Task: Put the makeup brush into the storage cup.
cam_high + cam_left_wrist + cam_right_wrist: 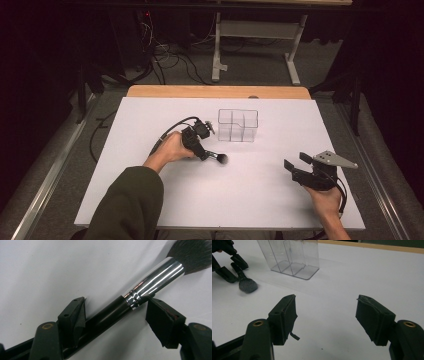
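A makeup brush with a black handle, shiny metal collar and dark bristles lies on the white table. My left gripper is low over it, jaws wide. In the left gripper view the brush runs slantwise between the two pads, the handle beside the left pad and the collar at the corner of the right pad; the left gripper does not visibly squeeze it. My right gripper rests open at the table's right with nothing in it.
A clear plastic organiser with several compartments stands upright just beyond the brush; it also appears as the organiser at the top of the right gripper view, with the brush head left of it. A wooden edge borders the table's far side.
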Tool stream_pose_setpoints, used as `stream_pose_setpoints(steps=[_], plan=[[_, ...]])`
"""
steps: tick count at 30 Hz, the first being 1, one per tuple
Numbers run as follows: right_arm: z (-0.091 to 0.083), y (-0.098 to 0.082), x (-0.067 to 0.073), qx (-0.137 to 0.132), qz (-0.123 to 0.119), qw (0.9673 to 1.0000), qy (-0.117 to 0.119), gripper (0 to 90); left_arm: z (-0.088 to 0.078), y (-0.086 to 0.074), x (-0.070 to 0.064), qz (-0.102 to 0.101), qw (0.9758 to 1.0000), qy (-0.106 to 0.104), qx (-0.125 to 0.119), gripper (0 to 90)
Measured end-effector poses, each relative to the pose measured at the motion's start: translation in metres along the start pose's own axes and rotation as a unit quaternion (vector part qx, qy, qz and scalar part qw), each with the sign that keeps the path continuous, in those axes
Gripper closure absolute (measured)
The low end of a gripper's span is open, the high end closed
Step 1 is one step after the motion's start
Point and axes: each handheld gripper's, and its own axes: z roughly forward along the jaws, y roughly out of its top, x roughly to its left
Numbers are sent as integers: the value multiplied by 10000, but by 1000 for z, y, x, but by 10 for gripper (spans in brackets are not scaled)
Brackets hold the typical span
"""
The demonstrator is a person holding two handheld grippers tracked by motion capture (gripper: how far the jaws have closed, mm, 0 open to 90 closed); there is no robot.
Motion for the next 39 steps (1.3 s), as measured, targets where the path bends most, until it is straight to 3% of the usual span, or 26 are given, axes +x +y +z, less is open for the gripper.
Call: stream_pose_setpoints(steps=[14,23,34,39], plan=[[0,0,0,18,-19,10000,-2,344,-6,-5,1,14,10000,-54,-83,467],[0,0,0,25,-17,10000,-7,345,-12,-9,-1,115,9998,-130,53,614],[0,0,0,27,-23,10000,-18,345,-16,-14,-2,215,9994,-236,157,695],[1,0,1,32,-23,10000,-19,345,-17,-15,-4,138,9991,-300,278,734]])
